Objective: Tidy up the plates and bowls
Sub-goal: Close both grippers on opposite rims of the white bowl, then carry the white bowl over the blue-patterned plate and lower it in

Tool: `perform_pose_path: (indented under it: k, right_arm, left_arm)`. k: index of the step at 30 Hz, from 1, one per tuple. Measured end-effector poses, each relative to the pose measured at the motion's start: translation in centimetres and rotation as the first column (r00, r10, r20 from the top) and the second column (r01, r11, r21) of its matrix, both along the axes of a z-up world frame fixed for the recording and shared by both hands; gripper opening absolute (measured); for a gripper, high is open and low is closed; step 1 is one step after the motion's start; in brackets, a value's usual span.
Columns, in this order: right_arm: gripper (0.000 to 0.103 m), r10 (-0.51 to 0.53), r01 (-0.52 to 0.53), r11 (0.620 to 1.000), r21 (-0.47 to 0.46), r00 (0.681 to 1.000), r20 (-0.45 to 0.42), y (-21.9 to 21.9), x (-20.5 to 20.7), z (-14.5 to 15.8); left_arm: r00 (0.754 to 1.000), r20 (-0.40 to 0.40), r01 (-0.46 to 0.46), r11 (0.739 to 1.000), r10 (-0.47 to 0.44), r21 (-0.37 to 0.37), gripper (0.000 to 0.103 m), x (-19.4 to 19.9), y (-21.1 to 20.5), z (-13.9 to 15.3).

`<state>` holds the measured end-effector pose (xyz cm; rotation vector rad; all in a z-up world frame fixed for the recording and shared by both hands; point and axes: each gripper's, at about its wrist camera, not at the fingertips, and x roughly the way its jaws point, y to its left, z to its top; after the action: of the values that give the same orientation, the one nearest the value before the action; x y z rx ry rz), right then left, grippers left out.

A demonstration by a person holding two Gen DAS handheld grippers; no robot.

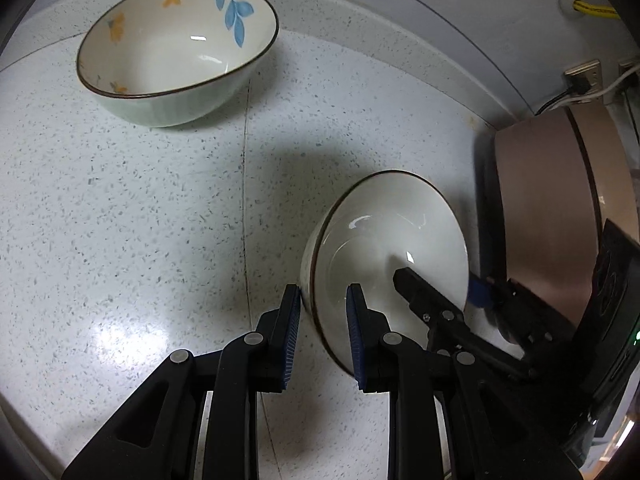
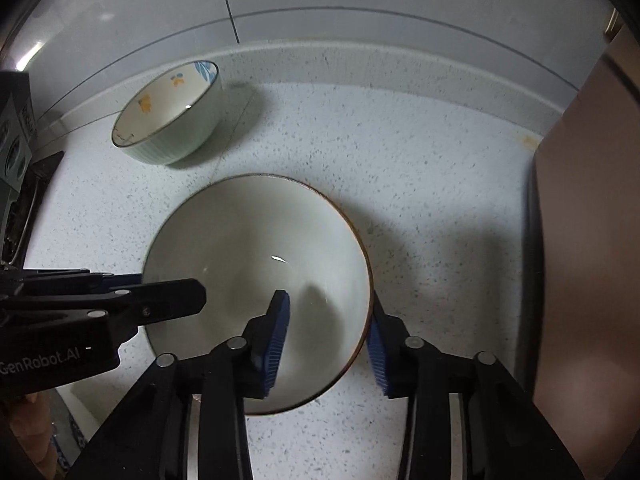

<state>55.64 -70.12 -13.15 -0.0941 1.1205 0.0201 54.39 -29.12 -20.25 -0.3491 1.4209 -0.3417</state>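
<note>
Both grippers straddle opposite rims of the plain bowl (image 2: 256,280). Left gripper (image 1: 323,320) pinches its wall; right gripper (image 2: 328,340) is narrowing, grip unclear. The flowered bowl (image 1: 176,52) sits well apart

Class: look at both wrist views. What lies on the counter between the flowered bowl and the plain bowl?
Nothing: between the flowered bowl and the plain bowl only bare speckled counter shows, crossed by a thin seam. The left wrist view shows this best.

A plain white bowl (image 2: 256,264) with a brown rim sits upright on the speckled desk (image 2: 420,184); a flower-painted bowl (image 1: 176,52) stands well apart behind it.
</note>
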Motion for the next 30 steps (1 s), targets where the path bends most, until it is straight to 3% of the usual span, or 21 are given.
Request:
perform_pose_path:
  k: [2,4,12,30]
  right_arm:
    - [0.030,-0.003,0.003,1.000,0.009,1.000,-0.012,-0.3,0.3,-0.5]
    - [0.029,-0.008,0.008,1.000,0.026,1.000,-0.028,-0.5,0.3,-0.8]
    - [0.020,-0.024,0.027,0.998,0.061,0.999,-0.041,-1.0,0.4,-1.0]
    - [0.016,0.017,-0.005,0.993,0.118,0.995,-0.103,1.6,-3.3,-1.0]
  left_arm:
    - [1.000,0.002,0.002,1.000,-0.002,0.007,0.018,0.1,-0.2,-0.2]
    - [1.000,0.002,-0.003,1.000,0.003,0.015,0.010,0.2,-0.1,-0.3]
    - [1.000,0.005,0.006,1.000,-0.006,0.016,0.009,0.4,0.2,-0.5]
    - [0.999,-0.031,0.040,0.999,-0.040,0.002,0.008,-3.8,5.1,0.8]
